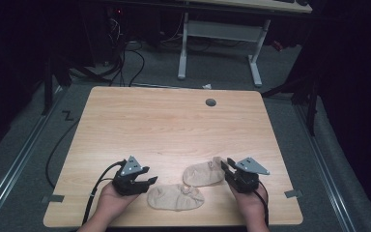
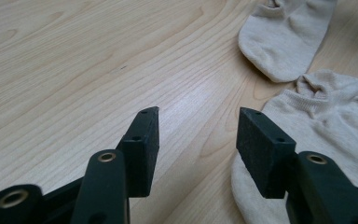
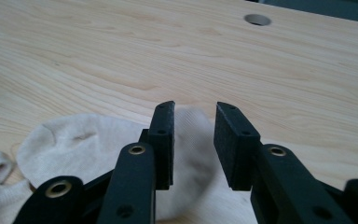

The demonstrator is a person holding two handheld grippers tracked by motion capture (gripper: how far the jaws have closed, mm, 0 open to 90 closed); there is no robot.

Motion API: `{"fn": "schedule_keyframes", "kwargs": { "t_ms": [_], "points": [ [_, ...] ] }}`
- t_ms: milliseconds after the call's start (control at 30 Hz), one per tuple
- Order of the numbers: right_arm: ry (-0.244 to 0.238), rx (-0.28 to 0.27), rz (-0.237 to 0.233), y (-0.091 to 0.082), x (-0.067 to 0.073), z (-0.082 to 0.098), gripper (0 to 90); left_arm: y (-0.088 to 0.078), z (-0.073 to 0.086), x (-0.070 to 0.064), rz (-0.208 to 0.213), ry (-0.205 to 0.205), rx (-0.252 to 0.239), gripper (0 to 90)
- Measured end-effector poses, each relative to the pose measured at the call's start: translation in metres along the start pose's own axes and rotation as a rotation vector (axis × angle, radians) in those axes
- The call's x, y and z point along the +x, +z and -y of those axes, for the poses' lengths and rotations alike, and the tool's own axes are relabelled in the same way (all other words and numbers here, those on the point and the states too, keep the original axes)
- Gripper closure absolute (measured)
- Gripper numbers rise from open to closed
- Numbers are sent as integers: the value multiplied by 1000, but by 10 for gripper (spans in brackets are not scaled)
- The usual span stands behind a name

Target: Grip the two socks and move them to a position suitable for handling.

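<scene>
Two beige ankle socks lie on the light wooden table (image 1: 174, 125), both close to its near edge and right of the middle. The nearer sock (image 1: 175, 197) lies flat just short of the near edge, lengthwise along it; the farther sock (image 1: 204, 174) sits a little deeper on the surface and toward the right edge, its near end touching or just overlapping the nearer sock's cuff — which of the two I cannot tell.

The left gripper (image 1: 150, 180) is held low over the near edge, just left of the nearer sock, pointing toward it. Its jaws stand wide apart with bare wood between them; in the left gripper view the nearer sock (image 2: 326, 126) lies beside and partly behind the right-hand jaw, the farther sock (image 2: 284, 37) beyond it, neither pad pressing on cloth.

The right gripper (image 1: 227, 166) is at the right end of the farther sock, near the table's right edge. Its jaws are parted — in the right gripper view the farther sock (image 3: 84, 144) lies under and between them, with a clear gap showing and no cloth pinched. A round cable hole (image 1: 210, 102) sits near the far edge.
</scene>
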State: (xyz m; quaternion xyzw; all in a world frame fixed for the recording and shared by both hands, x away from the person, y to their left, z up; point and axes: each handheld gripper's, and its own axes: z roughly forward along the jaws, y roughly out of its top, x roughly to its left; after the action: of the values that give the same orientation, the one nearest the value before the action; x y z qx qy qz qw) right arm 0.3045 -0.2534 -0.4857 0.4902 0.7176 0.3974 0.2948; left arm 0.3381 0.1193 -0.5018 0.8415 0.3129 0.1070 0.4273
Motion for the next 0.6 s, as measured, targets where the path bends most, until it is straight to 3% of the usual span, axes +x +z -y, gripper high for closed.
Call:
{"fn": "schedule_keyframes", "kwargs": {
  "t_ms": [167,267,300,367,467,600],
  "points": [
    [-16,9,-9,-6,3,2,732,2,-1,0,7,-7,2,495],
    [-43,63,-77,1,10,6,818,1,-1,1,3,-10,1,495],
    [-61,106,-124,8,17,8,857,1,-1,1,-1,-11,2,495],
    [-78,126,-134,12,21,9,867,0,-1,1,-3,-10,4,495],
    [-130,211,-178,28,36,13,880,-1,0,1,-10,-6,6,495],
    [-149,245,-185,36,43,15,879,-1,1,2,-11,-14,5,495]
  ]
}}
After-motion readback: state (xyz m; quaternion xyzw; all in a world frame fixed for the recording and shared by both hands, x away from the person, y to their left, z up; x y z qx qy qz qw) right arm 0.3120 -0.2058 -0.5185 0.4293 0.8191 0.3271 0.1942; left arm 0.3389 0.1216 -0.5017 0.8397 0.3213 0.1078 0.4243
